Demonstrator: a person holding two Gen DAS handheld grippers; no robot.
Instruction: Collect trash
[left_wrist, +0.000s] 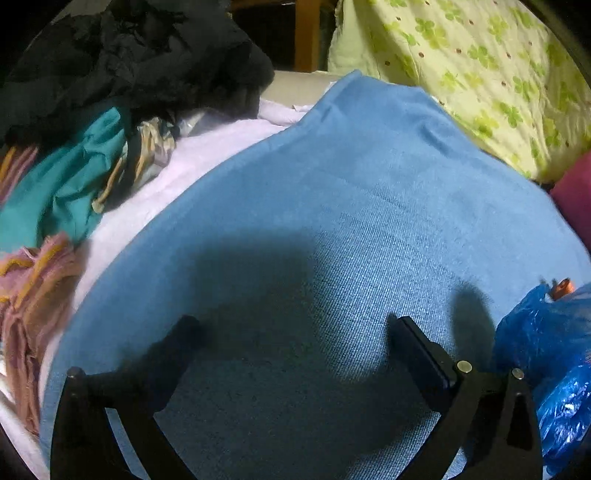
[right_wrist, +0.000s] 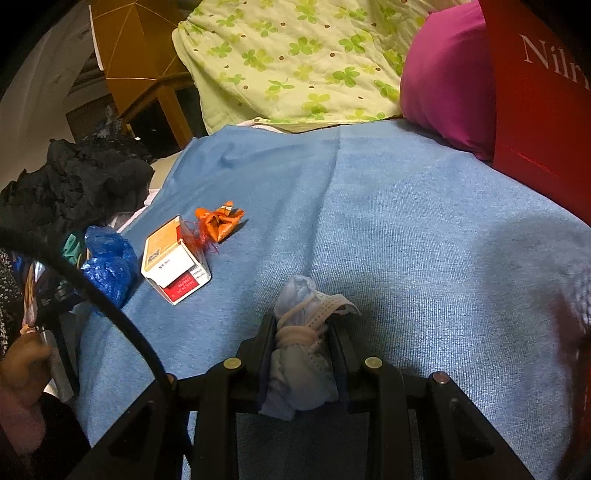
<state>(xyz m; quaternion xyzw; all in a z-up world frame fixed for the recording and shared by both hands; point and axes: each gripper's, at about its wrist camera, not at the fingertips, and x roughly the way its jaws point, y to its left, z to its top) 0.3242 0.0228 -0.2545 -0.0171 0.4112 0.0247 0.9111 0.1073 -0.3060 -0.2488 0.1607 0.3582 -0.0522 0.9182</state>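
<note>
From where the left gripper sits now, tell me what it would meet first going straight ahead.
Most likely the blue blanket itself: the open left gripper points low across it, and nothing else lies between its fingers. Depth is hard to judge.

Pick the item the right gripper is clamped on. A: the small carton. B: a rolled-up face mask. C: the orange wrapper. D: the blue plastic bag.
B: the right gripper has both fingers pressed against the rolled-up face mask, while the orange wrapper, small carton and blue plastic bag lie apart on the blue cloth.
</note>
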